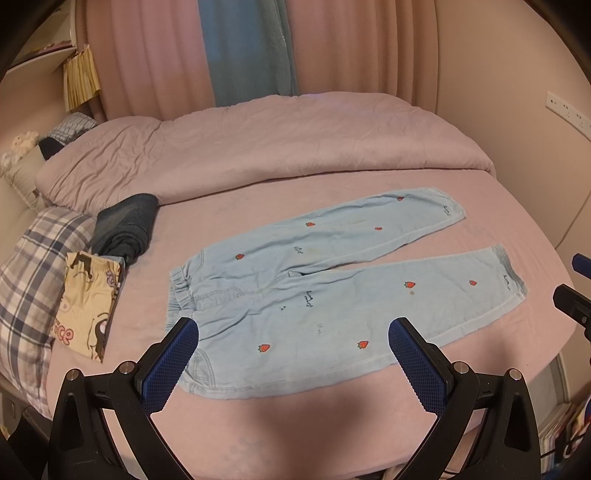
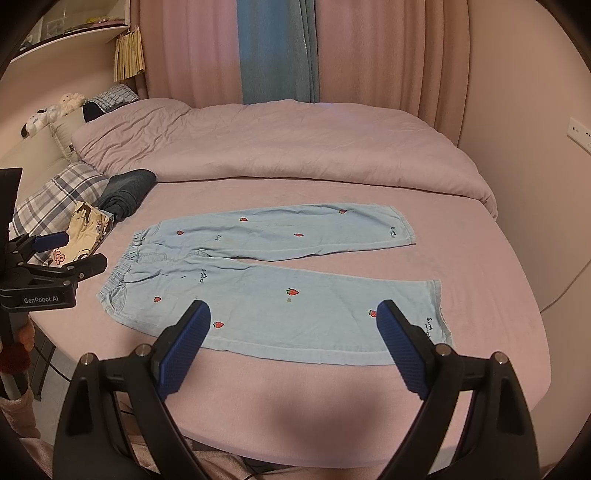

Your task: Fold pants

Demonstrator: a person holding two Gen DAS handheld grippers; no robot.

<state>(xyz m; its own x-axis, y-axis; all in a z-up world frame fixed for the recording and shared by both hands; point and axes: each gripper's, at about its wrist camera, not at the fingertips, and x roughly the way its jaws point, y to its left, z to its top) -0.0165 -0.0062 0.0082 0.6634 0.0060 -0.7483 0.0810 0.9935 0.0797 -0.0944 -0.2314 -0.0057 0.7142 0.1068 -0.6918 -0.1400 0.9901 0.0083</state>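
I stand at the side of a bed [image 2: 332, 424] with a mauve sheet, and a rumpled duvet [image 2: 277, 147] in the same colour lies heaped along its far side. Behind it hang pink curtains [image 2: 369, 55] with a blue strip [image 2: 273, 51] between them, and on the beige wall to my right sits a white socket strip [image 2: 580, 134]. To my left are a plaid pillow [image 1: 33, 277], a headboard with soft toys [image 2: 55, 109] and a shelf [image 2: 74, 33] above; the light is dim and warm.
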